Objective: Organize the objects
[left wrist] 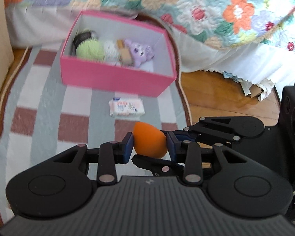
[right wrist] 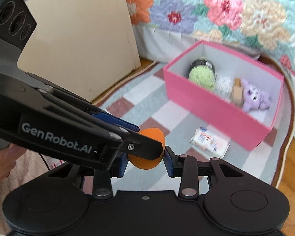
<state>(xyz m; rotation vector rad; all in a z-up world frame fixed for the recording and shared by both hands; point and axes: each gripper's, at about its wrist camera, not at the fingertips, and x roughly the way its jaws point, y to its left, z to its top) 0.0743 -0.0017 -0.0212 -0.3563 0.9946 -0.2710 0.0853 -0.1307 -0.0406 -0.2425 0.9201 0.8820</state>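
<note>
An orange egg-shaped sponge (left wrist: 149, 143) sits between the blue pads of my left gripper (left wrist: 150, 145), held above the rug. My right gripper (right wrist: 145, 158) comes in from the side and also has the sponge (right wrist: 147, 163) between its pads; both appear shut on it. In the right wrist view the left gripper's fingers (right wrist: 141, 144) cross in front of the sponge. A pink box (left wrist: 116, 78) (right wrist: 216, 106) stands further off on the rug, holding a green fuzzy ball (left wrist: 90, 49), a white item, a tan item and a purple plush (left wrist: 140, 52).
A white packet (left wrist: 126, 108) (right wrist: 209, 142) lies on the checked rug (left wrist: 49, 108) in front of the box. A bed with a floral quilt (left wrist: 206, 9) rises behind. A beige panel (right wrist: 78, 39) stands at the left. Wooden floor (left wrist: 226, 102) lies right of the rug.
</note>
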